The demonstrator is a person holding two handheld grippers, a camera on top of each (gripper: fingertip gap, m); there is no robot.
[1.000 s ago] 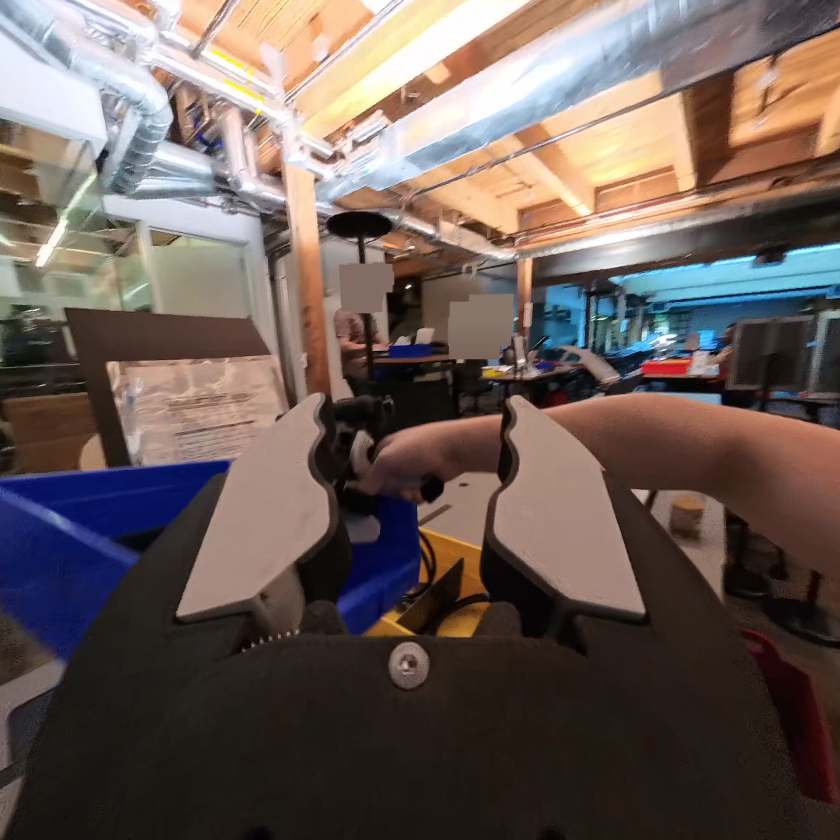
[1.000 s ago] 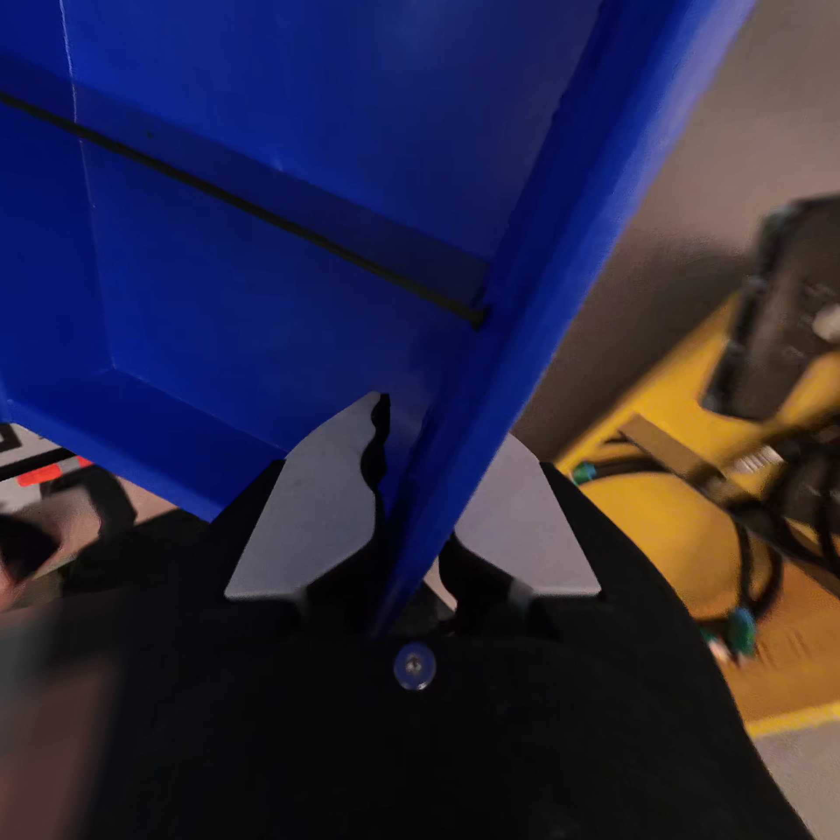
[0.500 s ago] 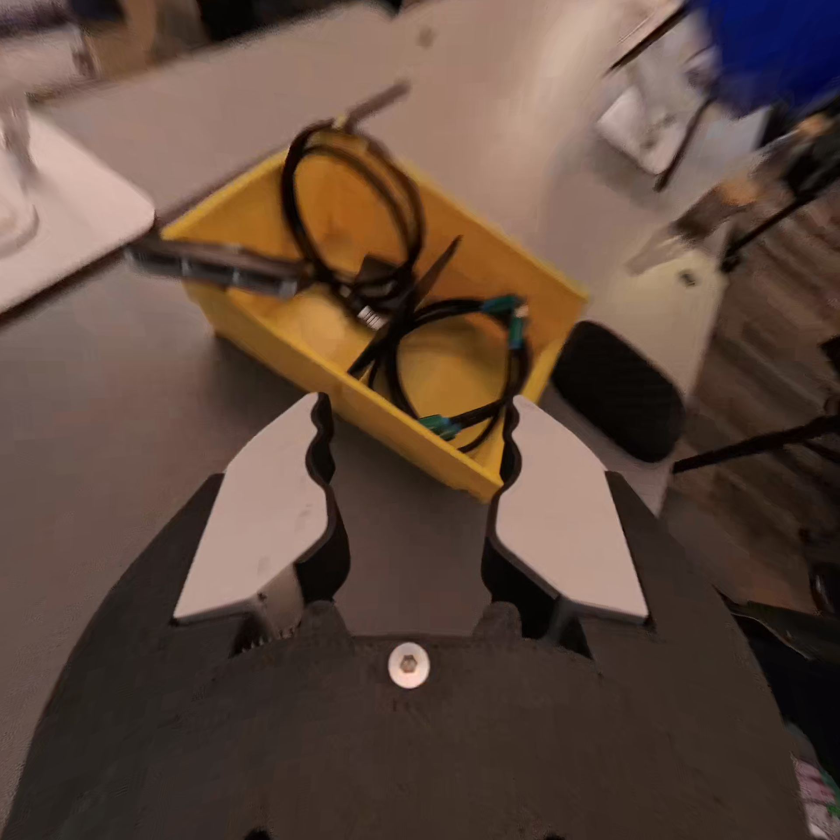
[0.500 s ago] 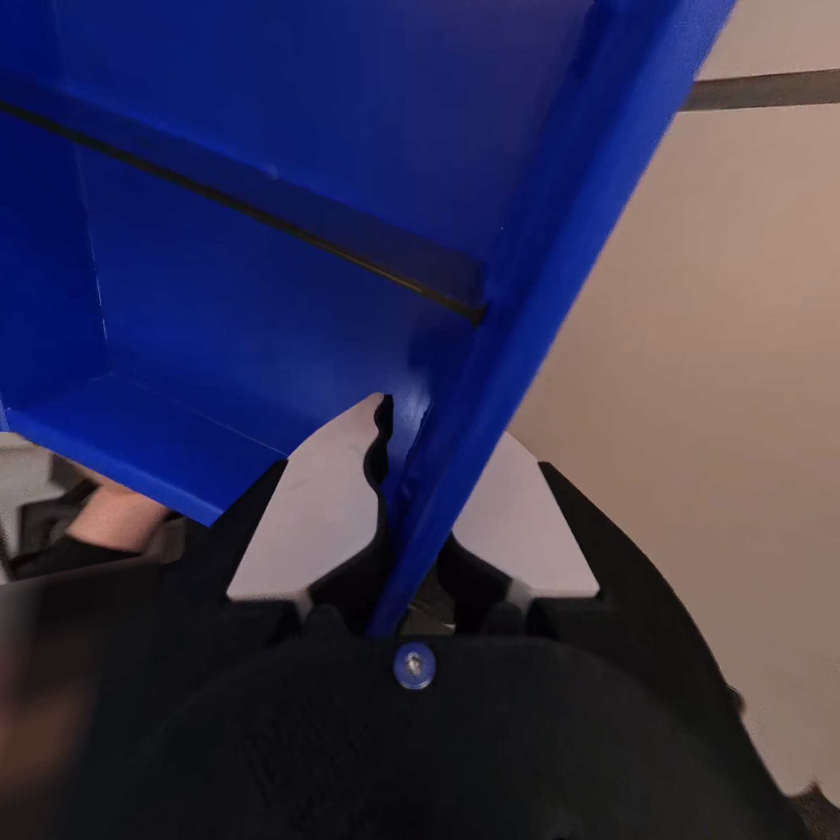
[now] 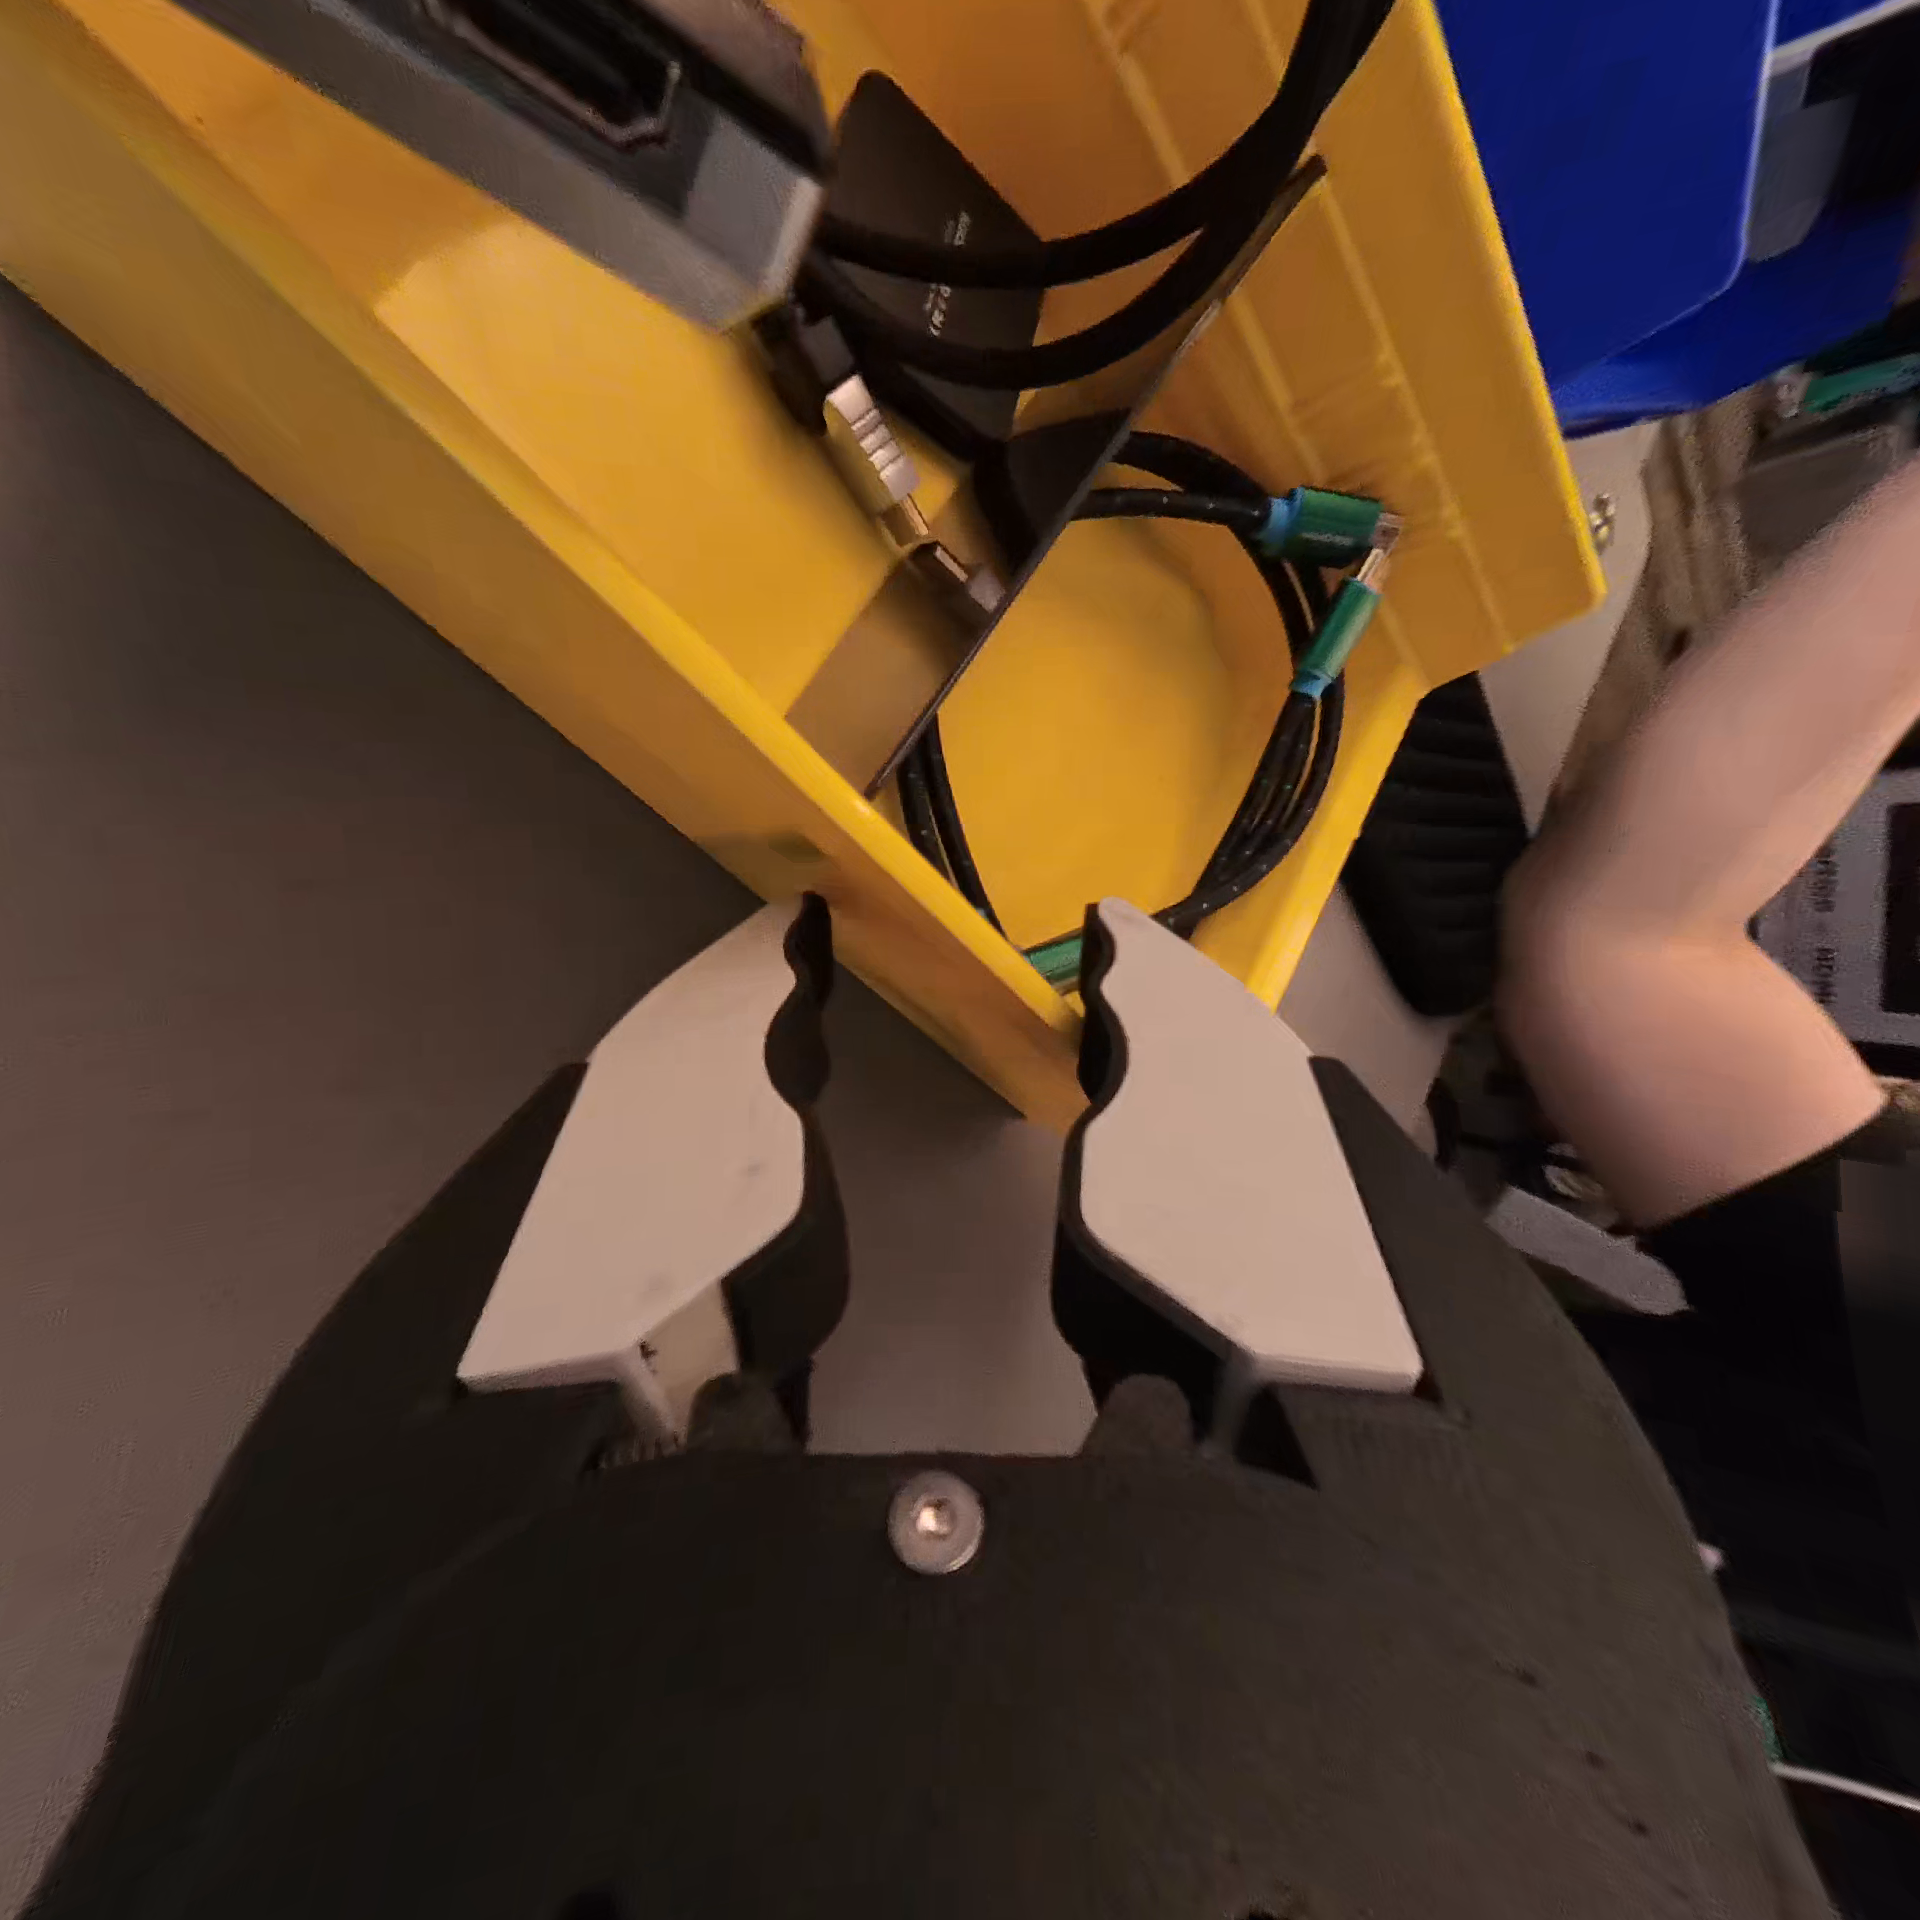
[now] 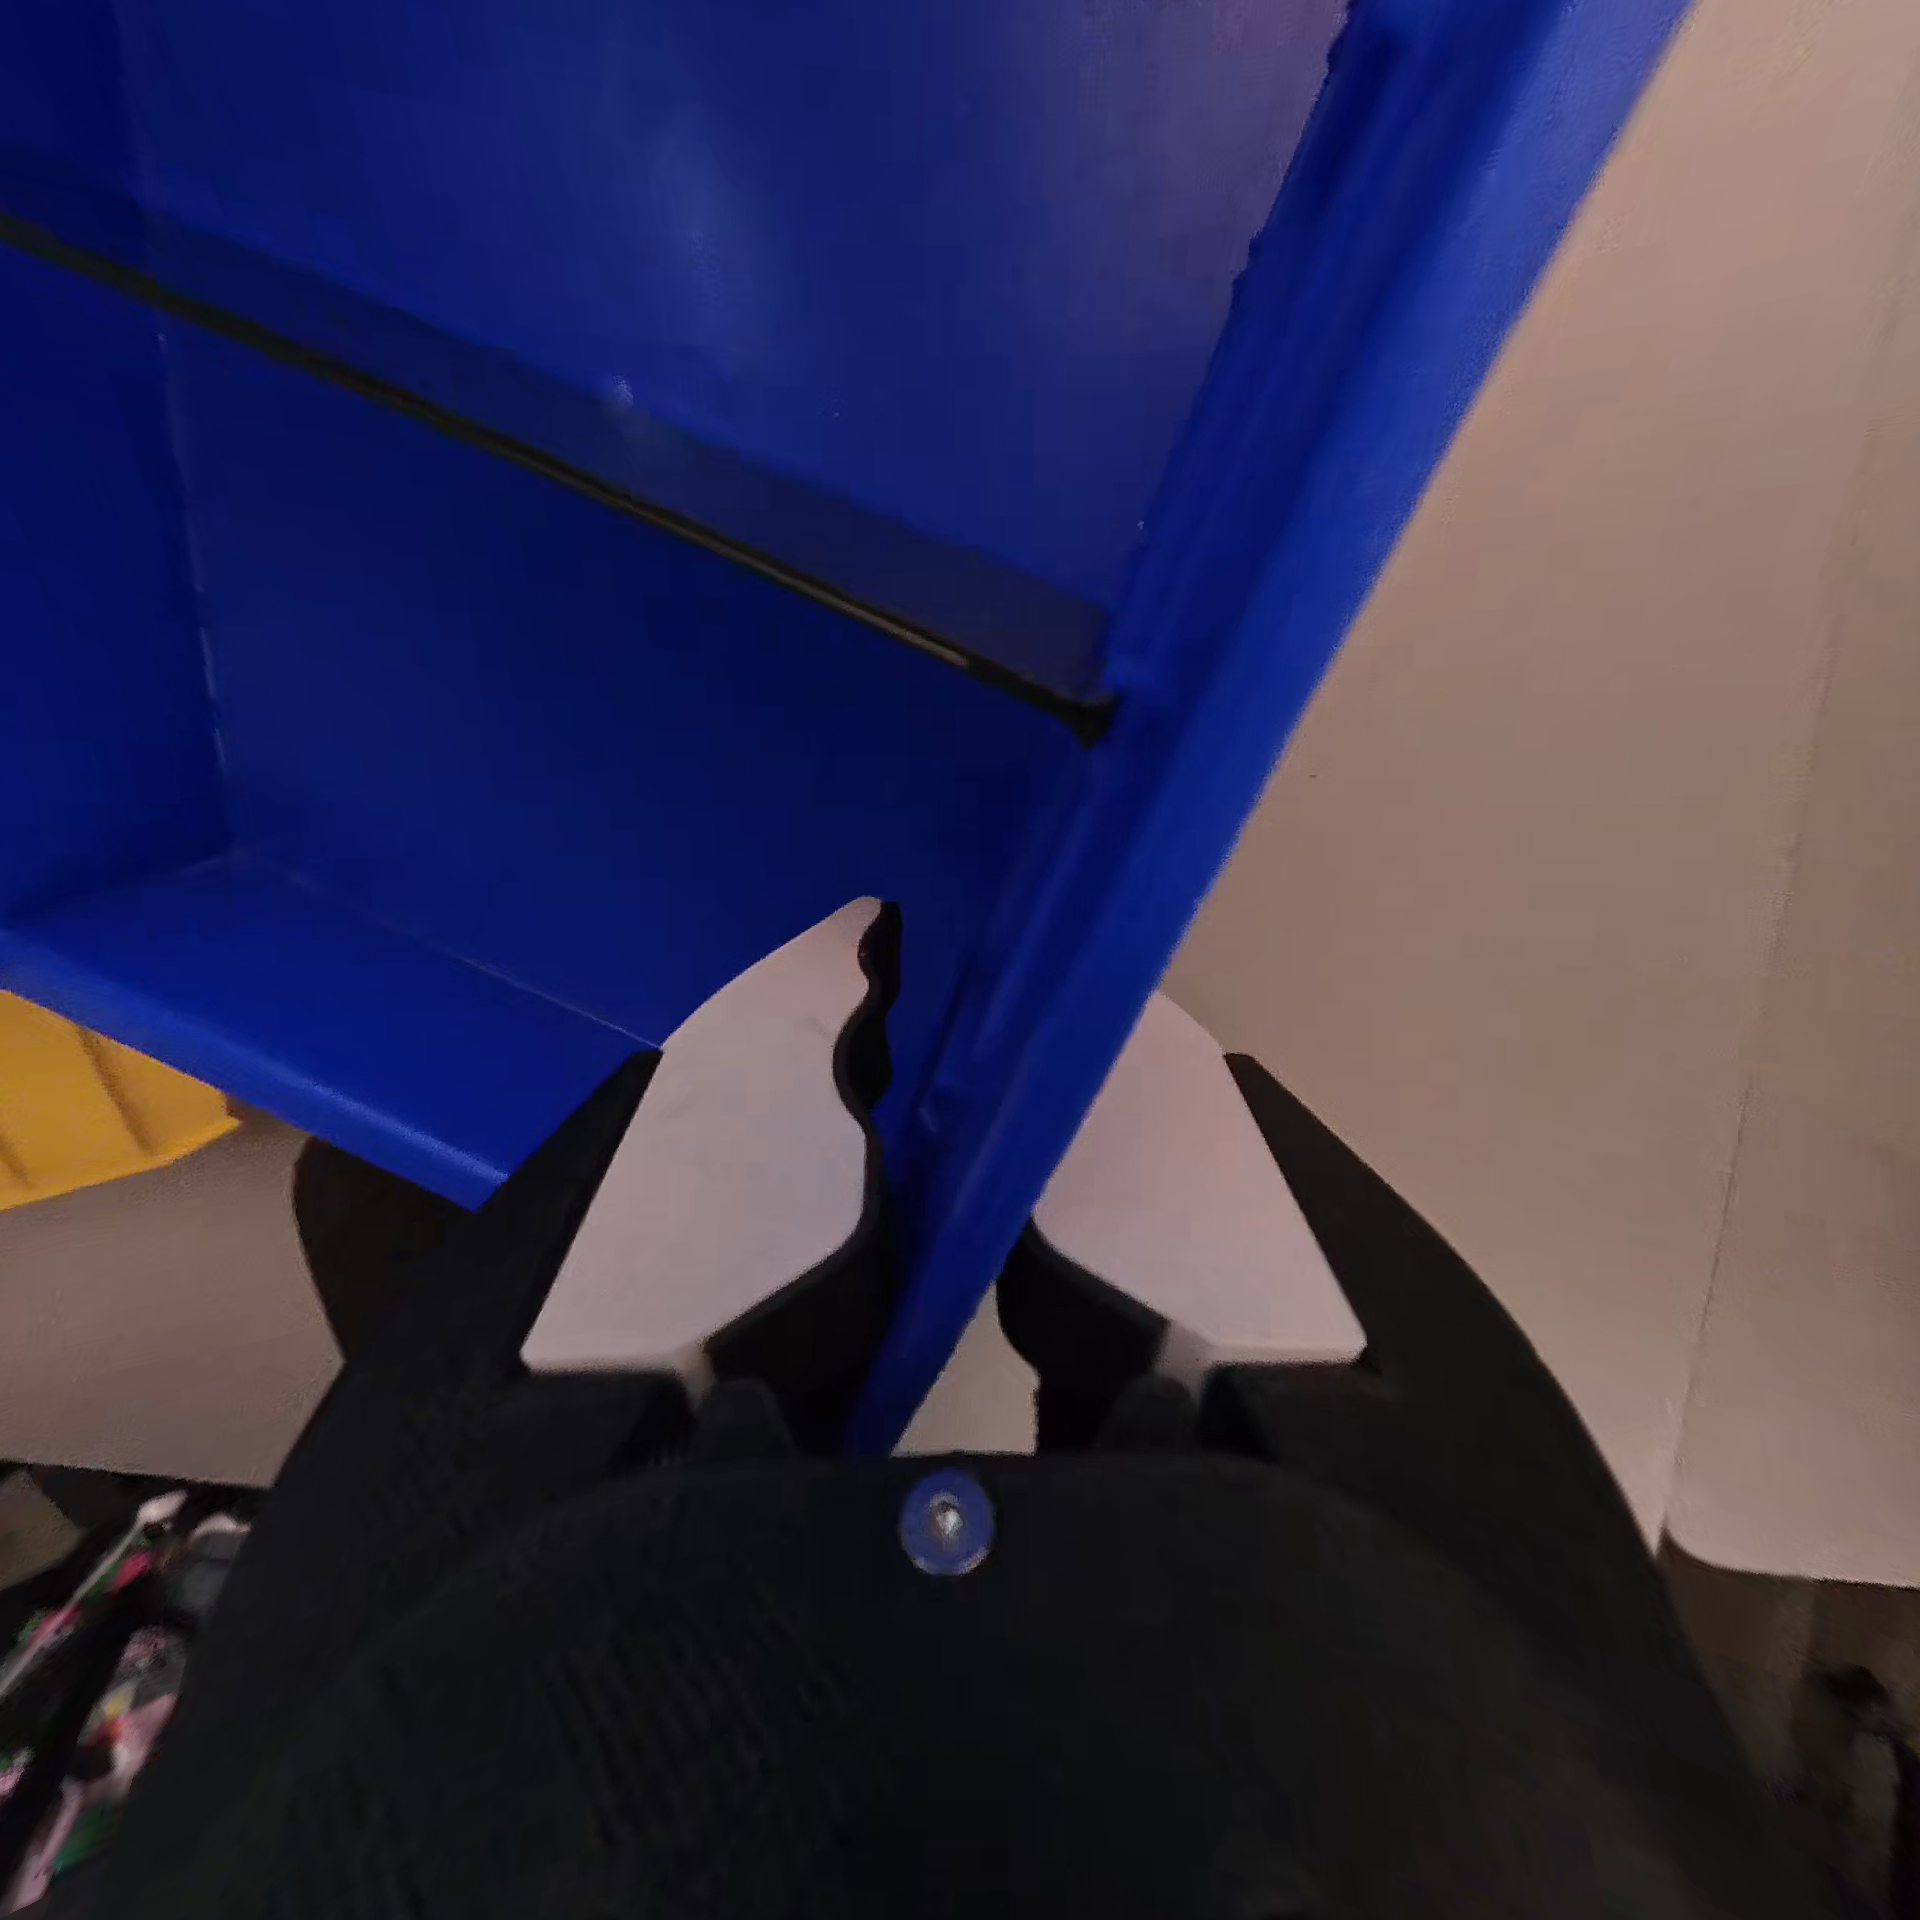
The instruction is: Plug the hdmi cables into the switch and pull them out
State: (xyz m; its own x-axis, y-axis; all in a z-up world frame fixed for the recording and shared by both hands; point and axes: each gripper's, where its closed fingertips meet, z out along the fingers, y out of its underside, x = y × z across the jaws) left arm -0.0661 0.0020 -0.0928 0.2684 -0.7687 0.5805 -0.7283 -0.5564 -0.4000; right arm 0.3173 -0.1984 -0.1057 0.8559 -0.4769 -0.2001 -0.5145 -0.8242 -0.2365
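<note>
A yellow bin (image 5: 582, 416) lies on the grey table, seen close up in the left wrist view. In it are a grey switch (image 5: 582, 114) with an open port, a coiled black cable (image 5: 1091, 249) with a silver plug, and a braided cable with green plugs (image 5: 1320, 530). A black divider (image 5: 1091, 468) splits the bin. My left gripper (image 5: 951, 914) is open, its jaws astride the bin's near wall at a corner, not closed on it. My right gripper (image 6: 997, 966) is shut on the side wall of a blue bin (image 6: 623, 312), which it holds; the right fingertip is hidden behind that wall.
The blue bin also shows in the left wrist view (image 5: 1621, 208), at the top right beyond the yellow bin. A person's arm (image 5: 1662, 883) is at the right. Grey table (image 5: 260, 935) lies left of the yellow bin. A yellow bin corner (image 6: 94, 1101) shows below the blue bin. Tip to tip, the grippers are about 45 cm apart.
My left gripper swung down from facing the room and moved in to the yellow bin, its jaws now astride the wall. My right gripper keeps its hold on the blue bin and has carried it sideways.
</note>
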